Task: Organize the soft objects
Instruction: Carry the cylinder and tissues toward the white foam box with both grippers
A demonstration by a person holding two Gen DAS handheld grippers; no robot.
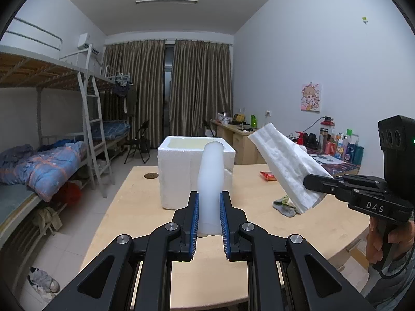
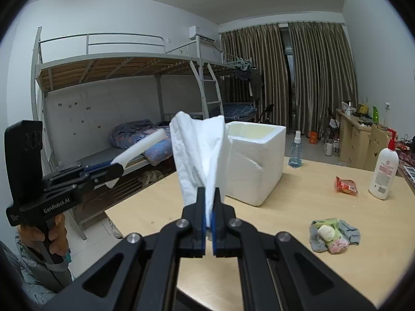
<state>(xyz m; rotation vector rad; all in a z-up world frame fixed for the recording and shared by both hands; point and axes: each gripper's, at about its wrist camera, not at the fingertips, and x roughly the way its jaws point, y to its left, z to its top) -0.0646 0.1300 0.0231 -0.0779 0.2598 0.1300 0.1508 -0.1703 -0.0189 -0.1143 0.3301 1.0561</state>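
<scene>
Legibly: "DAS" right gripper (image 1: pixel 315 182) clamps tissue (image 1: pixel 282 160) | "GenRobot.AI" left gripper (image 1: pixel 209 217) clamps foam (image 1: pixel 210 173)

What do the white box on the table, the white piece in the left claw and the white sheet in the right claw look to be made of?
White box: expanded polystyrene foam, matte, grainy, thick-walled. White piece in the left claw: probably soft packing foam, smooth, slightly translucent. White sheet in the right claw: tissue or thin paper, matte, crinkled, limp folds.

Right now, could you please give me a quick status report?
Left hand-held gripper shut on foam piece. Right hand-held gripper shut on tissue pack. Foam box ahead, unobstructed.
</scene>
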